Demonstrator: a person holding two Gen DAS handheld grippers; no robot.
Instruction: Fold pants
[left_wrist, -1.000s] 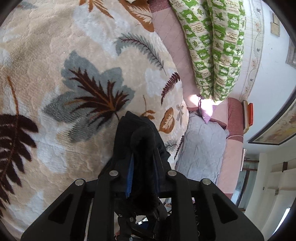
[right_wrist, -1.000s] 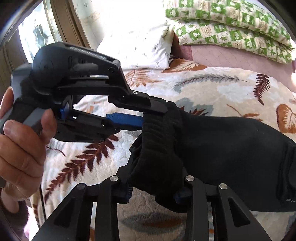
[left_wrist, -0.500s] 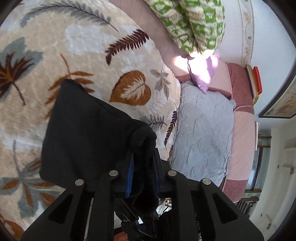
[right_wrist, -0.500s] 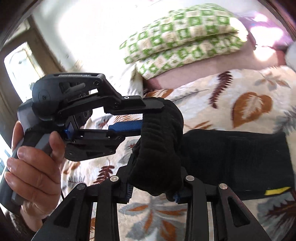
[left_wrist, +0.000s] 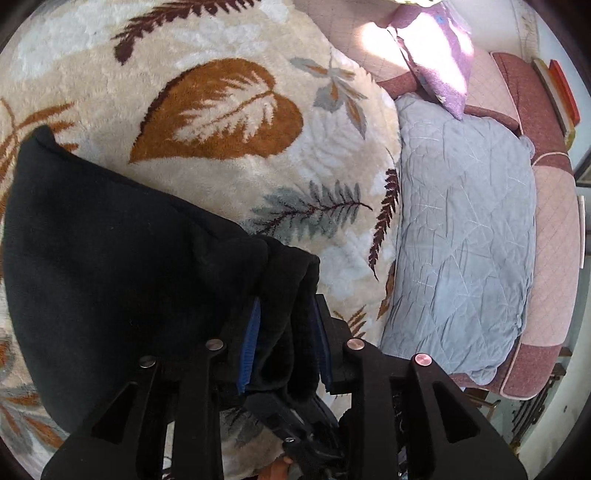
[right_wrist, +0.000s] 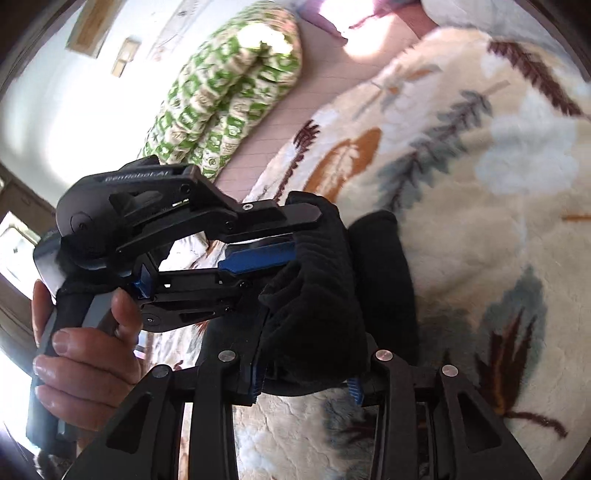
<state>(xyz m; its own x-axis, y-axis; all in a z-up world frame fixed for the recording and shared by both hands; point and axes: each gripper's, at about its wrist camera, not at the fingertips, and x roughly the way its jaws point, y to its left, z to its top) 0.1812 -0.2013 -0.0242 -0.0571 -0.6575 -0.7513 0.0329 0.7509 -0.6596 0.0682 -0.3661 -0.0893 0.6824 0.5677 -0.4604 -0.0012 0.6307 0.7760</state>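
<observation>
The pants (left_wrist: 110, 280) are already doubled into a thick black bundle on the leaf-print blanket (left_wrist: 221, 110); the last fold looks nearly laid, with smoothing and release left. Their long axis seems to run from the grippers across the blanket, away from the grey pillow (left_wrist: 461, 229). The left gripper (left_wrist: 284, 332) and right gripper (right_wrist: 303, 373) have just been opening, each with bunched cloth between its jaws; whether they grip it cannot be told.
</observation>
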